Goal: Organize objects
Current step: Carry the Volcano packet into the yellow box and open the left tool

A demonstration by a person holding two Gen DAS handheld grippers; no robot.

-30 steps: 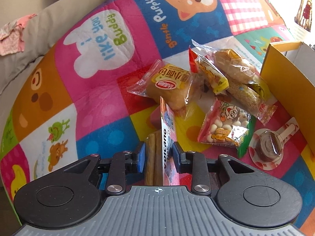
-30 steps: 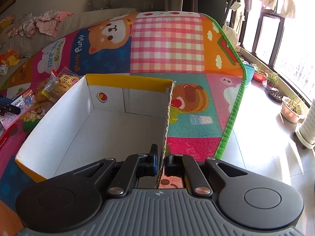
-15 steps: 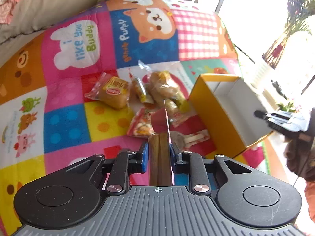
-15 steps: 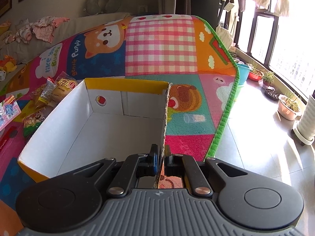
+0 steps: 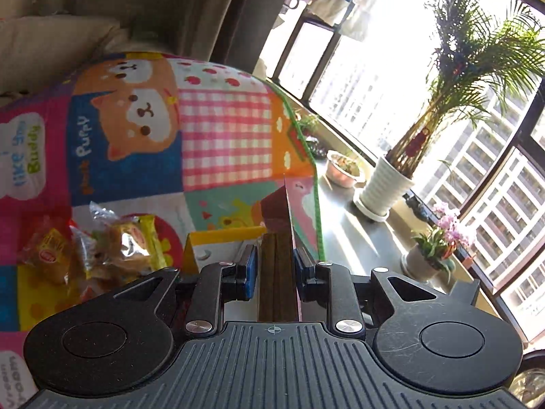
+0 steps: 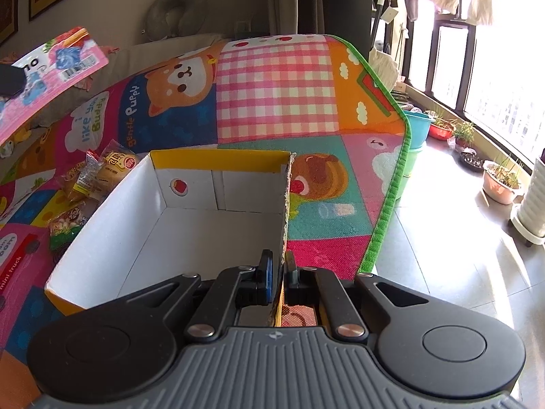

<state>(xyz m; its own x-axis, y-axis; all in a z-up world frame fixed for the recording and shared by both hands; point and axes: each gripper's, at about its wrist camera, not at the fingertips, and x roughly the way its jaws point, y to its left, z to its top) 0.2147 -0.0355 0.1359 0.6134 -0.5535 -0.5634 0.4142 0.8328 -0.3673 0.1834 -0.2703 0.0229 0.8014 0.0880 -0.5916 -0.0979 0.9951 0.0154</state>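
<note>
A patchwork play mat (image 6: 272, 78) covers the floor of a sunlit room, its green-trimmed edge beside tiles and window plants.

Left wrist view: the left gripper (image 5: 272, 269) is closed on a flat snack pack (image 5: 277, 259), held edge-on between the pads; the opening has narrowed over the last second and is now easing slightly apart, the pack still between the jaws. A second ago this gripper was low over the mat, taking the pack up next to the snack pile (image 5: 102, 245). It has since risen and swung toward the window, and the yellow rim of the box (image 5: 224, 235) now sits just beyond the fingertips. The pile remains on the mat, left of the box.

Right wrist view: the right gripper (image 6: 281, 272) has not moved; its jaws are fully closed on the near right wall of the box (image 6: 102, 218), steadying it near the mat's window-side edge. The box interior is empty. The pink pack (image 6: 54, 78) hangs in the air at upper left, above the pile (image 6: 92, 177).

Assessment: transfer of the first item is under way; release into the box appears to be next. Remaining snacks are untouched.
</note>
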